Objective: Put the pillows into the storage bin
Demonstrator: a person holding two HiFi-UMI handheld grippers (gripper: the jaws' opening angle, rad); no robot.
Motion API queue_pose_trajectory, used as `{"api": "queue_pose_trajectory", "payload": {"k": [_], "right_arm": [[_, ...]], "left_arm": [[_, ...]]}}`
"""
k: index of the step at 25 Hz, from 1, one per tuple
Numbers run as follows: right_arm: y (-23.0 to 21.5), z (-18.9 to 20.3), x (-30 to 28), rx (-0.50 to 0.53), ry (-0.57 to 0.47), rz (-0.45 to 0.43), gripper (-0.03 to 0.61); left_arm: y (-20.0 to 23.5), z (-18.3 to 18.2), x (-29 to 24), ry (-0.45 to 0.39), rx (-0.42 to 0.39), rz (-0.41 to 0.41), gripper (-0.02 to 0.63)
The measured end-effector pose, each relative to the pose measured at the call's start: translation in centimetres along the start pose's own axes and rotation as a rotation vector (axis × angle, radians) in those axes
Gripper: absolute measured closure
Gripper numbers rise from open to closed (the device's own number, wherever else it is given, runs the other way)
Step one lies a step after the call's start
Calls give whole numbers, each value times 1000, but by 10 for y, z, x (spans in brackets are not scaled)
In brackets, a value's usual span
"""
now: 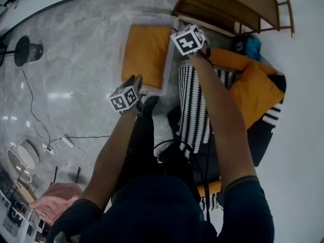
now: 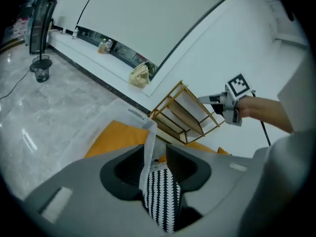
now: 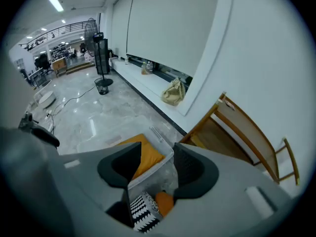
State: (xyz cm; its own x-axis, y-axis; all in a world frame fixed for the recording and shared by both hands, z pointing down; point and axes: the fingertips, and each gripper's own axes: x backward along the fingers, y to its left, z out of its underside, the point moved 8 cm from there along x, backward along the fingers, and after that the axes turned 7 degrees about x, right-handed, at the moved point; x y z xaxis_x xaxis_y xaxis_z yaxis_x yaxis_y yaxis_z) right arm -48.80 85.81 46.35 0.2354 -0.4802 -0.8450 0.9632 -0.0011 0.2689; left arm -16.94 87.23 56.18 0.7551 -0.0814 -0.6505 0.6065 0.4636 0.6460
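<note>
A clear storage bin (image 1: 152, 17) stands on the marble floor with an orange pillow (image 1: 147, 52) lying in it. Just right of the bin a black-and-white striped pillow (image 1: 195, 105) lies along the sofa's front. My left gripper (image 1: 136, 80) hovers at the bin's near corner. In the left gripper view its jaws stand open, and the bin's wall (image 2: 148, 142) and the striped pillow (image 2: 160, 196) show in the gap. My right gripper (image 3: 157, 154) is above the bin's far right corner, open, with nothing between its pads. Its marker cube (image 1: 188, 39) shows in the head view.
Two more orange pillows (image 1: 255, 90) rest on the dark sofa at the right. A wooden rack with a gold frame (image 1: 228, 4) stands behind the bin against the wall. A fan base (image 1: 23, 49) and loose cables (image 1: 50, 135) are on the floor at the left.
</note>
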Motion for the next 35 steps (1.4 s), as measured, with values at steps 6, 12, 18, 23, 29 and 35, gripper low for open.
{"api": "queue_pose_trajectory", "payload": {"k": [6,12,18,23,29,35], "right_arm": [[-22,66,60,-222,-37,52,373],[-46,146,145,-498,-104,186,373],[-50,232,221,-719,-121,333,373],[-40,318,285,-935,-148,451,373],[8,442,342,-1261,-237,553,373],[72,552,367,-1593,-363,657,371]], "left_arm": [[-43,-32,-14,-14,-79,81,477],[-114,-53,-40,3,-227,197,476],[-202,-54,-70,48,-392,346,476],[-287,-24,-98,109,-550,470,474],[-387,38,-119,211,-796,615,448],[-480,89,-148,240,-1107,686,448]]}}
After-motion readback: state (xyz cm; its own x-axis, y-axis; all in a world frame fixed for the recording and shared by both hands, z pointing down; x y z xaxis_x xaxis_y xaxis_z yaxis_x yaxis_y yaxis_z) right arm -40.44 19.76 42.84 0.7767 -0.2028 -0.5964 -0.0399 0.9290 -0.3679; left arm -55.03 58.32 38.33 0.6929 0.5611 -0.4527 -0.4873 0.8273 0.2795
